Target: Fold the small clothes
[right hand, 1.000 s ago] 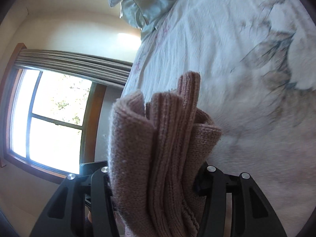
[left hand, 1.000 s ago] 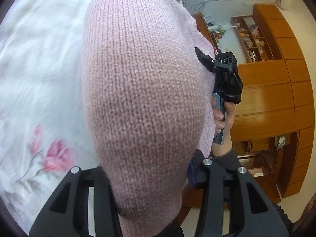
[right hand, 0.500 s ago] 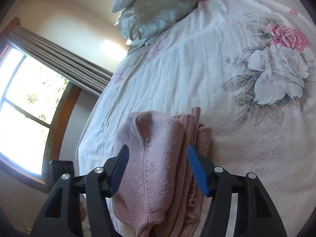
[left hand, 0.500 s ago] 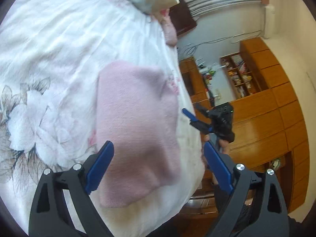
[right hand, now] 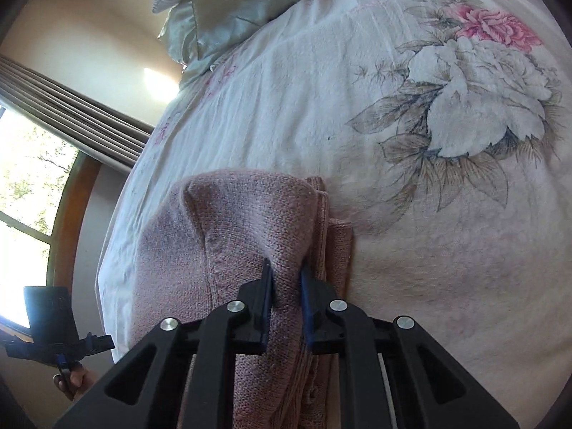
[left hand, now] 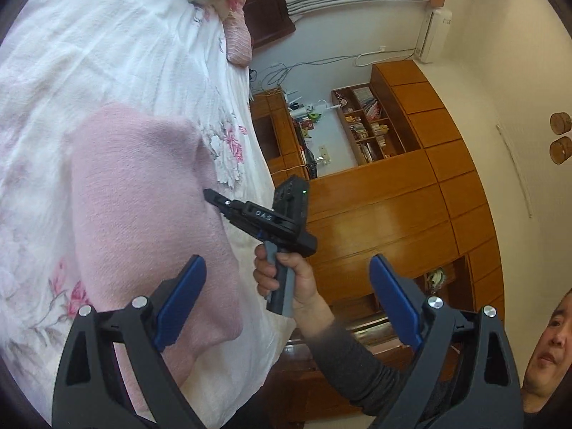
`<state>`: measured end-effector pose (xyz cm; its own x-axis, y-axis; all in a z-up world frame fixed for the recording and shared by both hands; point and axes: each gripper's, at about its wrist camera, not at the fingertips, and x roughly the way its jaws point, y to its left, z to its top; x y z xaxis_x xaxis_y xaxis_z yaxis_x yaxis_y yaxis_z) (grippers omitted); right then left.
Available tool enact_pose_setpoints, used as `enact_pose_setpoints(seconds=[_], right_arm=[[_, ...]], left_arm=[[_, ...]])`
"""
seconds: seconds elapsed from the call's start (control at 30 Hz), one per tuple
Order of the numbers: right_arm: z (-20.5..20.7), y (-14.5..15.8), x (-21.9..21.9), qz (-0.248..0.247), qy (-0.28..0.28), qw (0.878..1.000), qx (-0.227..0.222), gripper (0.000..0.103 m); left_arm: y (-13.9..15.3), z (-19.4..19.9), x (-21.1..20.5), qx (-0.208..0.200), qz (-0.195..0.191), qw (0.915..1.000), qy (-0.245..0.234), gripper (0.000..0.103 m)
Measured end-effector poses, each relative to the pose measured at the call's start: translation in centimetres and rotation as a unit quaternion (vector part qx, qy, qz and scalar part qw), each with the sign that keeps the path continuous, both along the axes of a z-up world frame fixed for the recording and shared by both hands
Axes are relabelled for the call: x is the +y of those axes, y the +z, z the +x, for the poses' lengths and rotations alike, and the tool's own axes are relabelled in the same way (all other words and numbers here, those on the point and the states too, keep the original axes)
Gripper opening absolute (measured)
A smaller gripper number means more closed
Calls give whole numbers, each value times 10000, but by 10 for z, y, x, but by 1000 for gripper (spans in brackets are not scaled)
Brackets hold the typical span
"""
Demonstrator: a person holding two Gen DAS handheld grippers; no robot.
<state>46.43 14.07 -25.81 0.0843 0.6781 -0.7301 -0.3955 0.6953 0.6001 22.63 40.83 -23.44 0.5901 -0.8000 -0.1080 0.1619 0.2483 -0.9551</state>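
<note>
One pink knit garment (right hand: 228,250) lies folded on the bed (right hand: 321,114); right claw (right hand: 286,282) pinches its edge, left claw (left hand: 286,304) gapes empty. Next: release or tidy the fold.

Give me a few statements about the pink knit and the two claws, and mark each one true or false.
1. The left claw is open and holds nothing. True.
2. The right claw is shut on the pink knit. True.
3. The pink knit hangs in the air, clear of the bedspread. False: it lies on the bedspread.
4. The bedspread is plain white. False: it bears printed flowers.
5. A pillow lies at the bed's far end. True.
</note>
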Motion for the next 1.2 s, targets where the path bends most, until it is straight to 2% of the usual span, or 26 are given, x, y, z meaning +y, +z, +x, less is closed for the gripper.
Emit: enact_pose_setpoints(seconds=[0.07,0.13,0.17,0.23,0.3,0.4,0.47,0.53,0.57,0.6,0.63,0.7,0.77,0.83,0.93,1.0,1.1,1.13,1.2], right_arm=[[-1,-1,-2,119,-14,9999,15,17],[-6,4,-6,225,15,9997,-21,30],[-10,9,-11,274,15,9996,-55,31],[-23,29,-23,241,-44,9993,-297,31],[-45,59,-27,281,-11,9964,-796,31],[-80,82,-19,576,425,9927,-969,31],[-91,70,-4,453,658,9934,-822,31],[-93,44,6,88,737,9952,-634,27],[-92,30,4,-82,722,9954,-625,21],[-89,19,-1,-169,666,9957,-617,5],[-85,12,-7,-120,579,9968,-532,0],[-81,8,-17,-11,468,9983,-356,0],[-88,20,-20,-70,517,9977,-444,4],[-100,40,-27,-22,494,9967,-638,16],[-136,68,-31,196,734,9932,-879,16],[-155,63,-27,77,875,9919,-914,16],[-155,34,-26,-392,731,9928,-869,15],[-150,23,-28,-600,616,9927,-841,10],[-143,5,-35,-687,527,9942,-637,5]], left_arm=[[-19,20,-4,313,101,9994,-87,92],[-51,38,-5,855,139,9962,-63,92],[-57,40,-6,915,154,9957,-70,92],[-51,39,-8,825,205,9963,-133,92],[-42,35,-10,806,283,9962,-150,92],[-15,23,-7,390,234,9990,-23,92],[-2,23,-5,229,379,9989,122,93],[-8,35,-10,537,516,9972,97,94],[-17,44,-16,735,642,9952,3,94],[-30,52,-23,1036,903,9905,-57,93],[-39,56,-29,1105,995,9888,-92,93],[-36,59,-36,1057,1153,9877,-85,93],[-24,54,-35,1106,1110,9876,-23,94],[-4,34,-33,828,984,9917,87,94],[11,-6,-40,445,1002,9940,7,94],[-1,-19,-48,555,1186,9914,-31,94],[-40,-12,-51,1057,1178,9874,44,94],[-51,-8,-52,1154,1175,9863,55,94],[-59,-7,-55,1214,1181,9855,83,94]])
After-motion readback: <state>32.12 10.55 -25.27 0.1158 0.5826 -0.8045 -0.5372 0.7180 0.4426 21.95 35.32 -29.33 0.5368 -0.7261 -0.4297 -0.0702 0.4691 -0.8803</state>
